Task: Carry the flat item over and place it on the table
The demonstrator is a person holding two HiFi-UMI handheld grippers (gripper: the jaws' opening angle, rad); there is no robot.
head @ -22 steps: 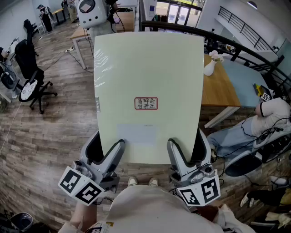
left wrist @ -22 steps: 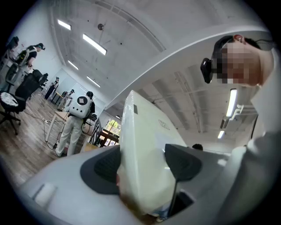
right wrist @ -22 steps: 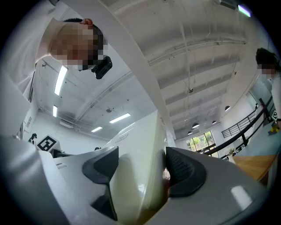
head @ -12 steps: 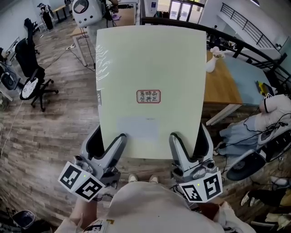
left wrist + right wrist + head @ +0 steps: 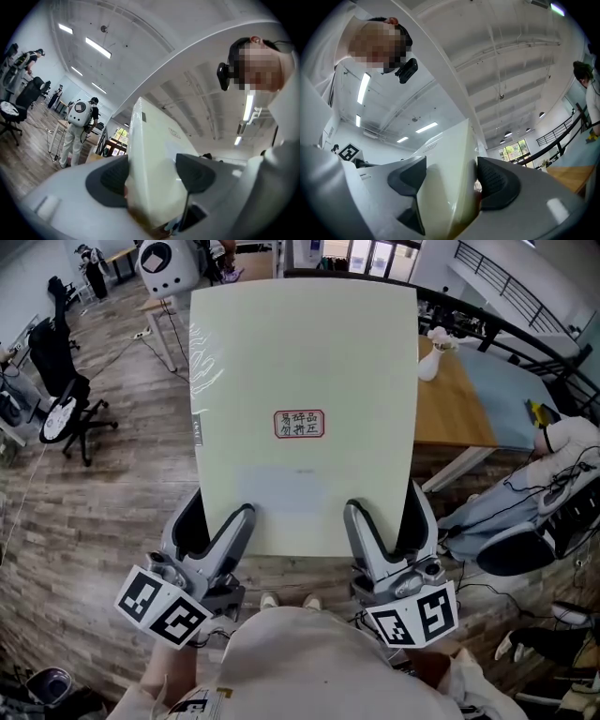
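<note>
- I have the flat item (image 5: pixel 305 362), a pale cream panel, held up in the middle of the head view, its near edge at the bottom and its far edge reaching the top of the frame.
- A small red-framed label (image 5: pixel 300 424) sits on its upper face, near the centre.
- My left claw (image 5: pixel 214 523) pinches the lower left corner of the item; in the left gripper view its dark pads (image 5: pixel 110 180) press on both faces.
- My right claw (image 5: pixel 386 521) pinches the lower right corner; in the right gripper view the item's edge stands between the two pads (image 5: pixel 497 183), and both touch it.
- The item is off every surface, above the wooden floor (image 5: pixel 84 512).
- The wooden table (image 5: pixel 459 418) shows at the right of the frame, partly hidden behind the item's right edge, with a white vase (image 5: pixel 433 357) standing on it.
- A black office chair (image 5: pixel 61 390) stands at the left edge.
</note>
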